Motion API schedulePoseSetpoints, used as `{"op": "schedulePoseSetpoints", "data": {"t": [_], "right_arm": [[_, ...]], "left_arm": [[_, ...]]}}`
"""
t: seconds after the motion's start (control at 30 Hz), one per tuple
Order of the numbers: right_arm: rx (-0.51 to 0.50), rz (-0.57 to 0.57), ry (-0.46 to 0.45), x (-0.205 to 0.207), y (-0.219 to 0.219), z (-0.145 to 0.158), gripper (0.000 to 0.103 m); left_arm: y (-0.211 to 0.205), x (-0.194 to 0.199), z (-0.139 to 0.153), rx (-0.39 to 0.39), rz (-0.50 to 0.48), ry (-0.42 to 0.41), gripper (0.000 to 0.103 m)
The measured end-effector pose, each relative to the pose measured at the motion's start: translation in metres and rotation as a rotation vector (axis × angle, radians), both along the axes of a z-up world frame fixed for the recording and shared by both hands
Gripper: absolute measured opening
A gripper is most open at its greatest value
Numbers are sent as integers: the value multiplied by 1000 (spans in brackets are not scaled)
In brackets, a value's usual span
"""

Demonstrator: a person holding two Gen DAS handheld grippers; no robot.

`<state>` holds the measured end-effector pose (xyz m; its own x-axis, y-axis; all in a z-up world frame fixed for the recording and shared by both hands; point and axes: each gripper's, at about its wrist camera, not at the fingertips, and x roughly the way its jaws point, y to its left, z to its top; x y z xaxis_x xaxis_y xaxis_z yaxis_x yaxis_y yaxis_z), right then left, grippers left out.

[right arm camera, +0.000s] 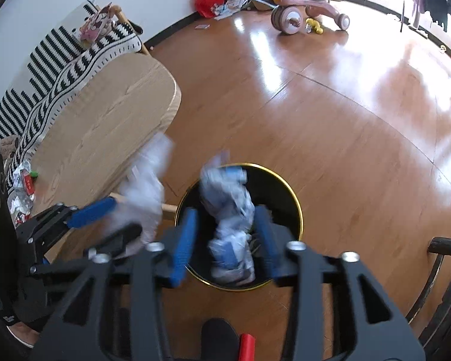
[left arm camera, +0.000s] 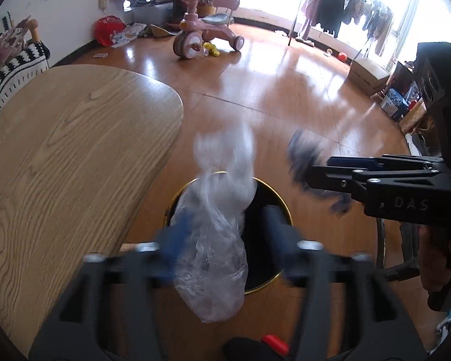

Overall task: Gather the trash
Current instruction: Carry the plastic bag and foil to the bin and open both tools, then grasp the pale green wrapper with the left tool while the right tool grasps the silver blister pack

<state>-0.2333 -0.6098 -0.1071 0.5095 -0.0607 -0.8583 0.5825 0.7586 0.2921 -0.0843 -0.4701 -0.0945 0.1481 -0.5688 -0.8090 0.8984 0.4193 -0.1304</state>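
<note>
A black trash bin point(left arm camera: 281, 210) with a gold rim stands on the wood floor; it also shows in the right wrist view point(right arm camera: 288, 192). My left gripper point(left arm camera: 225, 237) is open above it, and a clear plastic bag point(left arm camera: 213, 240), blurred, hangs loose between its blue fingers. My right gripper point(right arm camera: 227, 237) is open over the bin, with a blue-and-white crumpled wrapper point(right arm camera: 230, 228) loose between its fingers. The right gripper shows in the left wrist view point(left arm camera: 315, 174) with a dark blurred scrap point(left arm camera: 303, 156) at its tip. The left gripper point(right arm camera: 114, 219) shows beside the clear bag point(right arm camera: 144, 189).
A wooden table point(left arm camera: 60, 156) lies left of the bin, with more wrappers point(right arm camera: 22, 189) at its near end. A striped sofa point(right arm camera: 60, 60) stands behind it. A pink tricycle point(left arm camera: 201, 33) and clothes rack point(left arm camera: 339, 9) stand far off. A dark chair point(right arm camera: 442, 285) is at right.
</note>
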Motion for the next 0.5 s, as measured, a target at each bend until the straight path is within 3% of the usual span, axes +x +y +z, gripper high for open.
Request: {"op": "schedulePoseSetpoints", "data": {"t": [0.27, 0.33, 0.5], "right_arm": [[-10, 1, -7, 2, 5, 5, 52], [-14, 8, -11, 4, 8, 9, 60], [-19, 50, -40, 23, 24, 25, 60]], "left_arm": [[16, 12, 15, -39, 28, 1, 70], [25, 16, 22, -48, 40, -11, 71], [68, 37, 50, -90, 123, -51, 83]]}}
